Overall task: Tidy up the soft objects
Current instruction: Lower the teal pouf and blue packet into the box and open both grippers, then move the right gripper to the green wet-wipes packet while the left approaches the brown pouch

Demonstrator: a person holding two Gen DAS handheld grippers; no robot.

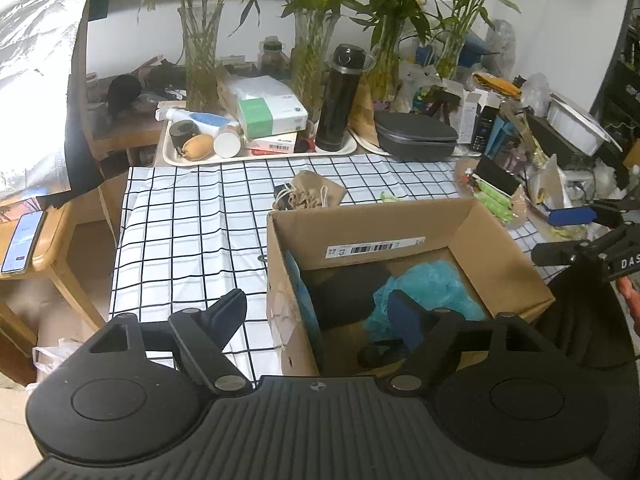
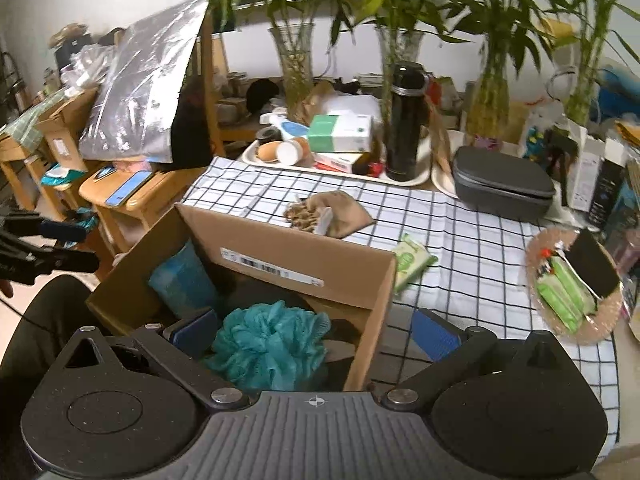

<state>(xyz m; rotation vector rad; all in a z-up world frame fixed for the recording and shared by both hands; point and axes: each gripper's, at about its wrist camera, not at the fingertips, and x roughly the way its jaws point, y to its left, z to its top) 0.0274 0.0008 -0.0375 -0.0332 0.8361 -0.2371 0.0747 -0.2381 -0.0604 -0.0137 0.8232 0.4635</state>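
Both grippers hang spread wide and empty over an open cardboard box [image 2: 288, 256] on a black-and-white checked tablecloth [image 1: 192, 216]. The left gripper [image 1: 320, 312] straddles the box's left wall, one finger outside, one inside; the right gripper [image 2: 316, 330] straddles the right wall likewise. Just ahead of the fingertips, inside the box, lies a teal mesh bath pouf [image 2: 268, 340], ruffled and bunched, beside a dark cloth [image 1: 344, 292] and a blue item against the left wall. Beyond the far wall lie a tan drawstring pouch [image 2: 336, 212] and a green tissue pack [image 2: 410, 260]. Farthest off stand a black flask [image 1: 340, 98], a grey case [image 2: 500, 184] and vases of bamboo.
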